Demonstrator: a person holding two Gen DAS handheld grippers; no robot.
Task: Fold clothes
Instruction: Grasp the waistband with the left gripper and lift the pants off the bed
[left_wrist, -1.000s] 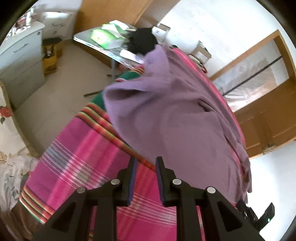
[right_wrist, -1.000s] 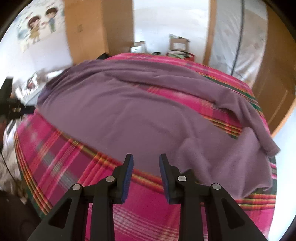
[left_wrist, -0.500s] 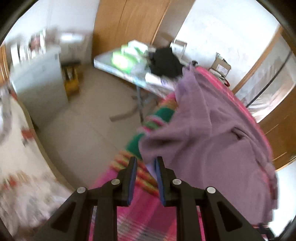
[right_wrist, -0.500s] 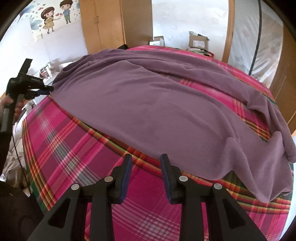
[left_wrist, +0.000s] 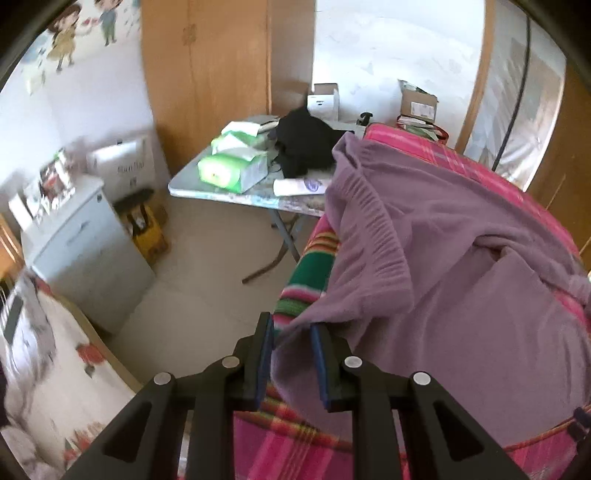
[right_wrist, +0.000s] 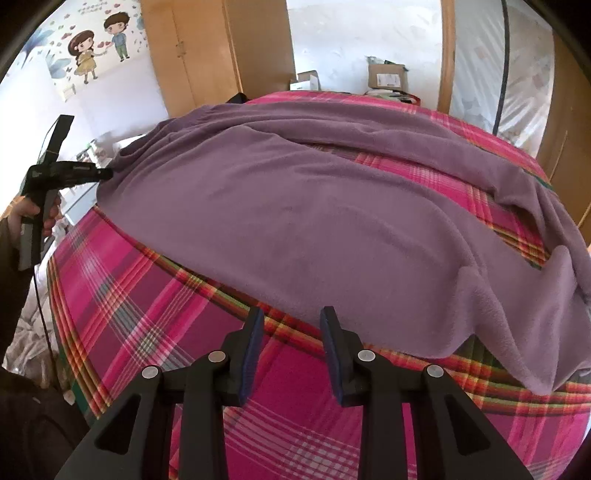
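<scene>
Purple fleece garment (right_wrist: 295, 206): spread across the pink plaid bed (right_wrist: 155, 314). Left gripper (left_wrist: 291, 332): fingers apart, a corner of the garment between them at the bed's edge. Right gripper (right_wrist: 291, 321): fingers apart, empty, above the plaid beside the garment's near edge.

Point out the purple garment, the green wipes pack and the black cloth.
purple garment (right_wrist: 295, 221), right wrist view, middle.
green wipes pack (left_wrist: 231, 170), left wrist view, top face.
black cloth (left_wrist: 304, 142), left wrist view, centre.
</scene>
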